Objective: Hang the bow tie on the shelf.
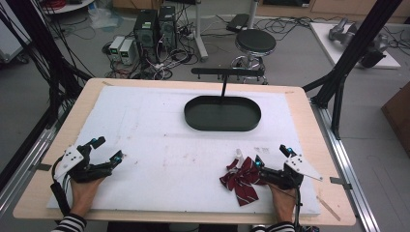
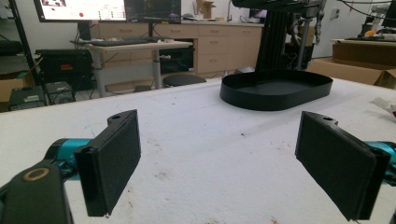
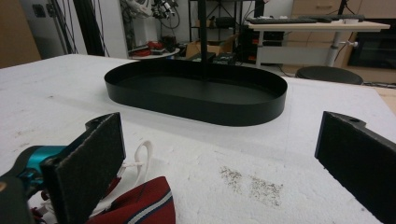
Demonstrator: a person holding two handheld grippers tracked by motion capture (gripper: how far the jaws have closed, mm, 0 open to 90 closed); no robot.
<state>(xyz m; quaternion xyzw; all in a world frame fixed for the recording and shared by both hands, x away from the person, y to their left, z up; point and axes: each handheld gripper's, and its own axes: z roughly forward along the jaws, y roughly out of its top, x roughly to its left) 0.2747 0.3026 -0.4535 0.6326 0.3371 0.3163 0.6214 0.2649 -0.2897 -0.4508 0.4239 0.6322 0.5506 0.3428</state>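
A dark red striped bow tie (image 1: 241,181) with a white strap (image 1: 238,155) lies on the white foam board near the front right. My right gripper (image 1: 273,157) rests just right of it, open, its left jaw touching the bow's edge; in the right gripper view the bow tie (image 3: 140,203) sits under the left pad (image 3: 88,163), nothing between the jaws. My left gripper (image 1: 107,149) rests open at the front left with bare foam between its pads (image 2: 112,158). A black oval tray (image 1: 222,113) with an upright stand (image 1: 224,86) sits at the back centre.
The white foam board (image 1: 159,145) covers a wooden table (image 1: 300,104). Black frame struts (image 1: 348,53) rise at the right and left. A stool (image 1: 255,42) and computer boxes (image 1: 154,26) stand on the floor behind the table.
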